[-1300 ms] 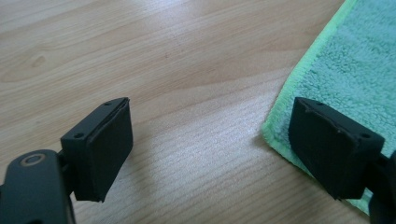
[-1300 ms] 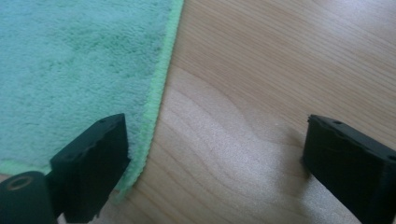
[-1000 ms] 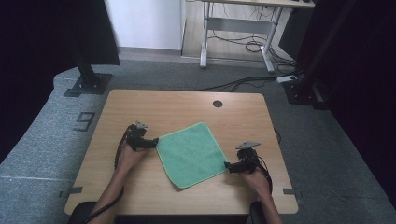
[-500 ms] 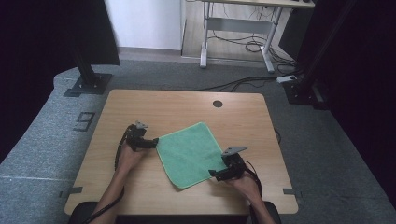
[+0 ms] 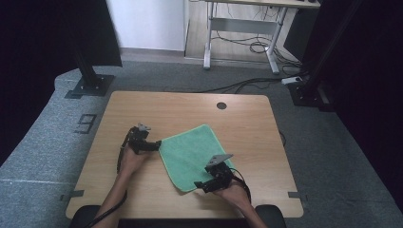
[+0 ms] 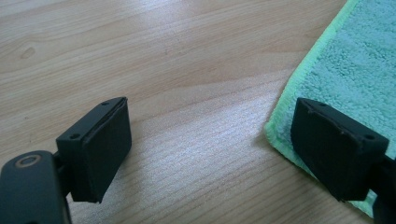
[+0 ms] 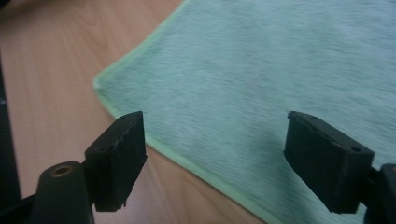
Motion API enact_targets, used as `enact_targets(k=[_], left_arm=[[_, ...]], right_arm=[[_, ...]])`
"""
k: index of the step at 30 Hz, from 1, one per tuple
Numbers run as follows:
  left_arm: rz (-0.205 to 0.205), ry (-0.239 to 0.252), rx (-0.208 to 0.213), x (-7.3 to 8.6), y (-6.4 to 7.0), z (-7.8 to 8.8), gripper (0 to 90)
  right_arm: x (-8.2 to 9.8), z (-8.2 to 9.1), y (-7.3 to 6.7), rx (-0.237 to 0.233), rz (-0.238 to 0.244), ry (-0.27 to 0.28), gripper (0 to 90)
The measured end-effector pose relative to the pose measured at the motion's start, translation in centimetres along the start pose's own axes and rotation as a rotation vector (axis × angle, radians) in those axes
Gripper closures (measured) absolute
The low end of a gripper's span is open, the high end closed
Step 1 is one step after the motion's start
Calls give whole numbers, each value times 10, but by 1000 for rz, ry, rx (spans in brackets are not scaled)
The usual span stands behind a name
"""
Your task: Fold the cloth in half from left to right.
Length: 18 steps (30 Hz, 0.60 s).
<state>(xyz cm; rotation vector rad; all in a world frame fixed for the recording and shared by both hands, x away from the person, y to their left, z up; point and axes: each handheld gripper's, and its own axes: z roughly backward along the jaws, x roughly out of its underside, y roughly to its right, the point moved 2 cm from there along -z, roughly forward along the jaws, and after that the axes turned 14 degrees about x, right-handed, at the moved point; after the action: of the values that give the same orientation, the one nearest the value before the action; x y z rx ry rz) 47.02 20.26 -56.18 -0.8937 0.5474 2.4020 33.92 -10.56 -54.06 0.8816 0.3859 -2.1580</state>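
Observation:
A green cloth (image 5: 192,154) lies flat on the wooden table (image 5: 190,109), turned like a diamond. My left gripper (image 5: 155,145) rests at the cloth's left corner, open. In the left gripper view the left gripper (image 6: 215,140) has one jaw over bare wood and the other over the cloth (image 6: 355,70) hem. My right gripper (image 5: 199,185) hovers at the cloth's near corner. In the right gripper view the right gripper (image 7: 219,154) is open. Its jaws have just been closing, and they straddle the cloth (image 7: 280,70) hem without pressing on it.
A round cable hole (image 5: 221,105) sits near the table's far edge. The table's near edge runs just behind both hands. Black stand bases (image 5: 90,85) and a desk frame with cables (image 5: 242,42) stand on the floor beyond.
My right gripper has slid left along the cloth's near right edge to its near corner. The left gripper and the cloth have stayed put.

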Motion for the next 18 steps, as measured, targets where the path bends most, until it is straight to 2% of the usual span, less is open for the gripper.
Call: enact_targets(k=[1, 4, 8, 9, 10, 11, 12, 13, 14, 15, 18], left_arm=[[0, 0, 0, 0, 0, 0, 127], [0, 1, 0, 0, 0, 0, 129], [1, 3, -1, 0, 0, 0, 131], [2, 4, -1, 0, 0, 0, 131], [2, 4, -1, 0, 0, 0, 131], [0, 5, 1, 0, 0, 0, 135], [0, 5, 1, 0, 0, 0, 140], [-3, 5, 1, 0, 0, 0, 142], [-3, 5, 1, 0, 0, 0, 143], [-2, 5, 1, 0, 0, 0, 144], [-6, 6, 2, 0, 1, 1, 149]], right_arm=[[-2, -3, -8, -18, 18, -9, 236], [-5, -6, -19, -46, 45, -9, 266], [-9, -7, -29, -75, 61, -5, 308], [-12, -8, -36, -95, 74, -2, 340], [-12, -8, -36, -95, 74, -2, 340], [-14, -10, -42, -111, 87, -3, 379], [-14, -10, -42, -111, 87, -3, 379], [-16, -12, -48, -123, 99, -8, 427], [-16, -12, -48, -123, 99, -8, 427], [-18, -14, -54, -133, 115, -6, 487], [-20, -15, -59, -134, 132, -5, 542]])
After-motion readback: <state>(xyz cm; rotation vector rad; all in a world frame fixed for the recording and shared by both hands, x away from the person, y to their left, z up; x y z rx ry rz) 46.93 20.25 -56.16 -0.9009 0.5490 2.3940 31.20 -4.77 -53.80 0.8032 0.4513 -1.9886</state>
